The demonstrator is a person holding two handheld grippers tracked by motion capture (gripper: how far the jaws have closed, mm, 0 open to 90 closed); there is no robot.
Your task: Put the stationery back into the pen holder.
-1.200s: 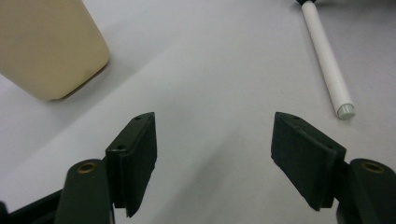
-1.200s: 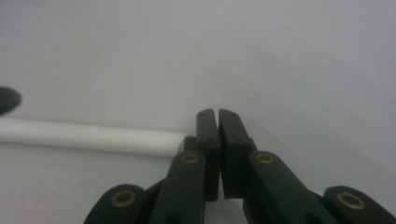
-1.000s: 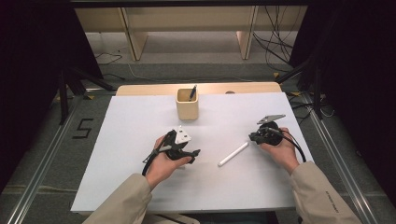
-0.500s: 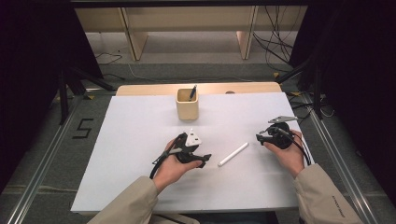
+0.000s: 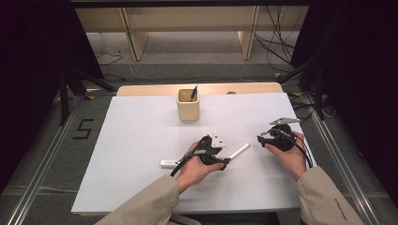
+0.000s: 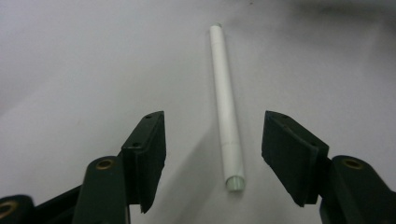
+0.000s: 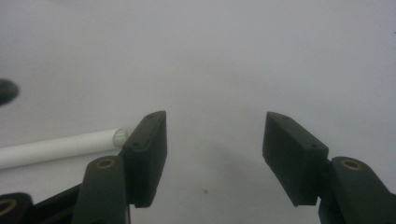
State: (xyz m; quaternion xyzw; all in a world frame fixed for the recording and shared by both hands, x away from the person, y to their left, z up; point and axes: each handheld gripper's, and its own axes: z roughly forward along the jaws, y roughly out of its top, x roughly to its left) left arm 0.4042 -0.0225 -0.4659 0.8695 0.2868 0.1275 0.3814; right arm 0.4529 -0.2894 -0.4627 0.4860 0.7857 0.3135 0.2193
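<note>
A white pen (image 5: 239,151) lies slantwise on the white table sheet (image 5: 141,126). My left gripper (image 5: 221,158) sits at its near end. In the left gripper view the pen (image 6: 225,107) runs between the jaws, whose pads stand apart from it on both sides. These jaws have just been closing, and the left gripper (image 6: 215,119) is still open. My right gripper (image 5: 263,139) rests to the right of the pen, pointing at it. Its jaws have just been opening, and the right gripper (image 7: 212,116) has nothing between its pads. The pen's tip (image 7: 119,136) lies just left of its left pad.
A wooden cup (image 5: 188,107) stands at the back middle with a dark pen (image 5: 193,93) upright in it. A small white block (image 5: 167,163) lies left of my left hand. The table's wooden back edge (image 5: 141,89) borders the sheet.
My left hand has moved right until its jaws straddle the pen's near end, uncovering the small white block. The right gripper has drawn slightly back from the pen's far end.
</note>
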